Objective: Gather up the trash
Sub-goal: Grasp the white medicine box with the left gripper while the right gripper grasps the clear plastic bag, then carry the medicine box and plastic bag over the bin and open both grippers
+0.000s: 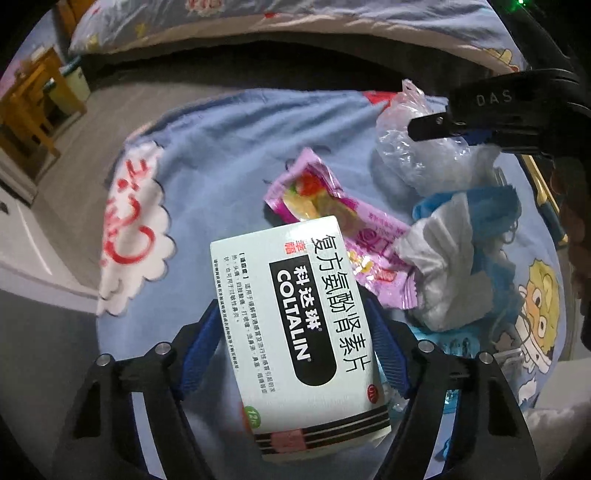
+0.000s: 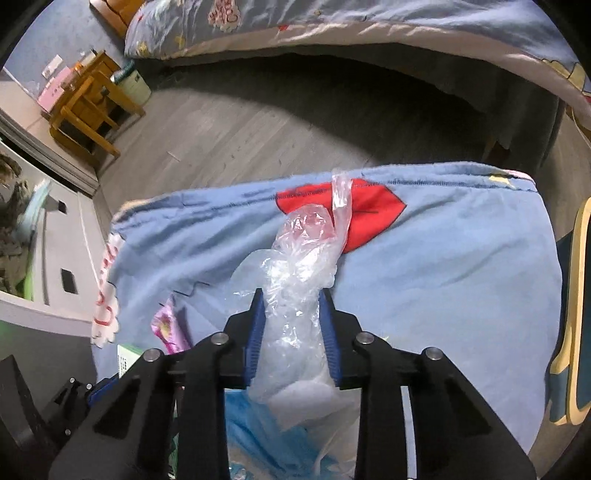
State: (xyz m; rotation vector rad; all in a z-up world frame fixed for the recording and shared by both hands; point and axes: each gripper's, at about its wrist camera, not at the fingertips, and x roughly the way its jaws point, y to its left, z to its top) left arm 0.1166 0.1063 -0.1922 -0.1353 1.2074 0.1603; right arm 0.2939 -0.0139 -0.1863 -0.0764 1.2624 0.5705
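My left gripper [image 1: 295,314] is shut on a white Coltalin medicine box [image 1: 295,325] and holds it above a blue cartoon-print cloth [image 1: 207,173]. A pink snack wrapper [image 1: 332,206] lies just beyond the box. A crumpled white tissue on a blue face mask [image 1: 443,258] lies to the right. My right gripper [image 2: 291,306] is shut on a crumpled clear plastic bag [image 2: 299,266]. In the left wrist view the right gripper [image 1: 443,125] shows at the upper right with that bag [image 1: 406,147]. The wrapper [image 2: 166,328] and box corner [image 2: 127,360] show at the right wrist view's lower left.
The cloth [image 2: 461,266] covers a low surface with grey wood floor [image 2: 240,129] beyond it. A bed with a patterned quilt [image 2: 332,22] stands behind. A wooden chair [image 2: 88,107] and a small bin [image 2: 135,85] stand at the far left. A white cabinet [image 2: 62,258] is left.
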